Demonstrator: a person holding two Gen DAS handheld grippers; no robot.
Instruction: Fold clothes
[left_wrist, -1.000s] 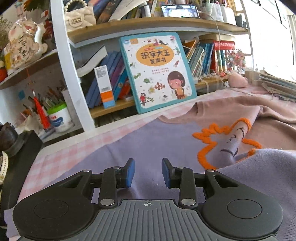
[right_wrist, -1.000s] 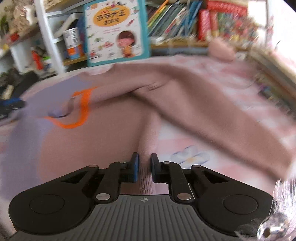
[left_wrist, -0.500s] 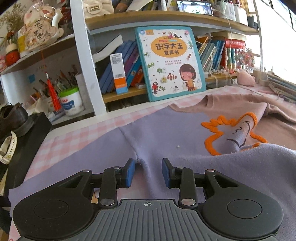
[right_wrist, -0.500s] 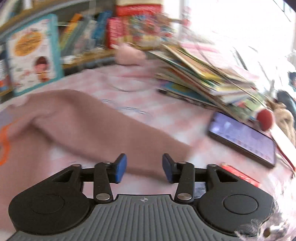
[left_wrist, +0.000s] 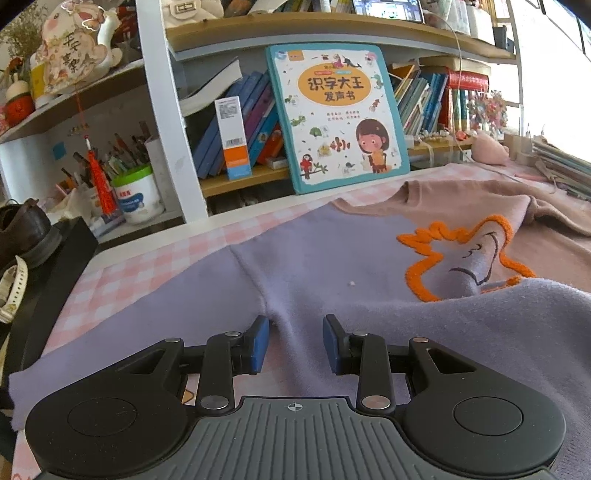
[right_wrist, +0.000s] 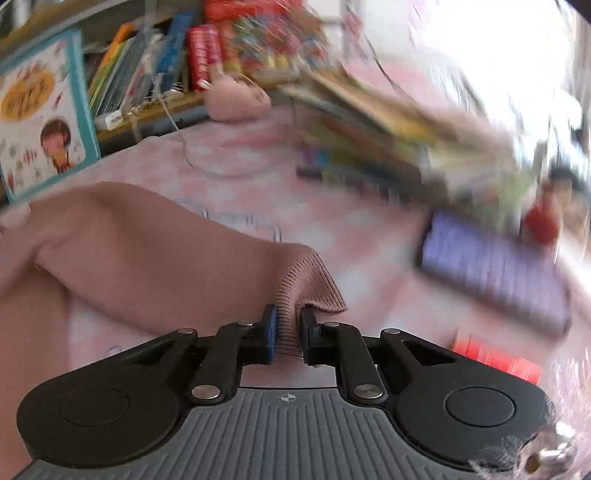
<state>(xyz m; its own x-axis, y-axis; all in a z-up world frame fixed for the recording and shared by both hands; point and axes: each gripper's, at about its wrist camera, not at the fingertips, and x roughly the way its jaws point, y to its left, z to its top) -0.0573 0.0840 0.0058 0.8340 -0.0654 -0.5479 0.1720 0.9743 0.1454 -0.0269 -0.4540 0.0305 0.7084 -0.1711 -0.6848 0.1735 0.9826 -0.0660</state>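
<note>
By the shelf on the far left sits a white tub (left_wrist: 137, 199) of pens, and to the right of it a big picture book (left_wrist: 338, 114) leans against the shelf. In front of the book the sweater (left_wrist: 332, 258) lies spread on the pink checked tabletop (left_wrist: 147, 266) — purple on the book's near left, with an orange shape (left_wrist: 461, 258) in the middle and brown toward the right. The left gripper (left_wrist: 293, 341) sits low over the purple part, part way open, holding nothing; a fold of cloth runs between its fingers. Far right of the book, the right gripper (right_wrist: 287, 332) is closing on the ribbed brown cuff (right_wrist: 306, 288) and pinches it. The brown sleeve (right_wrist: 147, 258) stretches from that cuff back toward the book — so I think the right hand, the nearer one, must carry it left over the body. A phone (right_wrist: 491, 273) lies just right of the cuff.
</note>
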